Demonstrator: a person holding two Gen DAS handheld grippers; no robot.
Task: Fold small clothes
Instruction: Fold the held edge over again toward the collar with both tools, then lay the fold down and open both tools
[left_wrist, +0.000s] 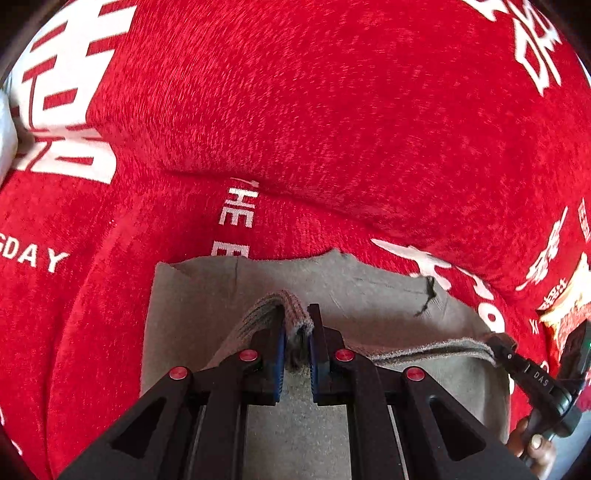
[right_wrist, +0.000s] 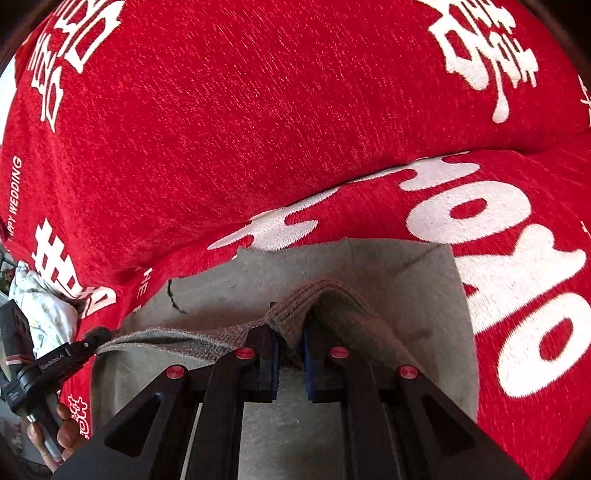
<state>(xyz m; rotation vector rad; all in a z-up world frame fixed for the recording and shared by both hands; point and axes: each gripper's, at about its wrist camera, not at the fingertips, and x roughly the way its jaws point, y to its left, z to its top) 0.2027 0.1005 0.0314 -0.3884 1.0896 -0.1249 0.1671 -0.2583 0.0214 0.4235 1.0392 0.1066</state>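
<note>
Two grippers were at work over a red cover (left_wrist: 332, 110) w/ white lettering, spread across a soft, cushioned surface w/ a deep crease running across it. Room itself was barely in view: only a pale patch at the far left edge of the left cam, too cut off to name. A floral cloth (right_wrist: 40, 314) lay bunched at the left edge of the right cam, partly cut off.

Grey garment (left_wrist: 295, 284) lay flat on the red cover, near edge lifted. Left gripper (left_wrist: 297, 332) had its blue pads closed on a ribbed fold of that edge; right gripper (right_wrist: 290, 339) pinched the same ribbed edge further along, hem stretched between them. Each gripper also showed in the other's cam: right one (left_wrist: 506, 345) clamped on the hem, left one (right_wrist: 94, 341) likewise.

Garment's type was hard to tell; its near part was hidden under the gripper bodies. A dark loose thread (left_wrist: 426, 295) sat near its far corner. Bits of the person's fingers showed at frame edges, blurred.
</note>
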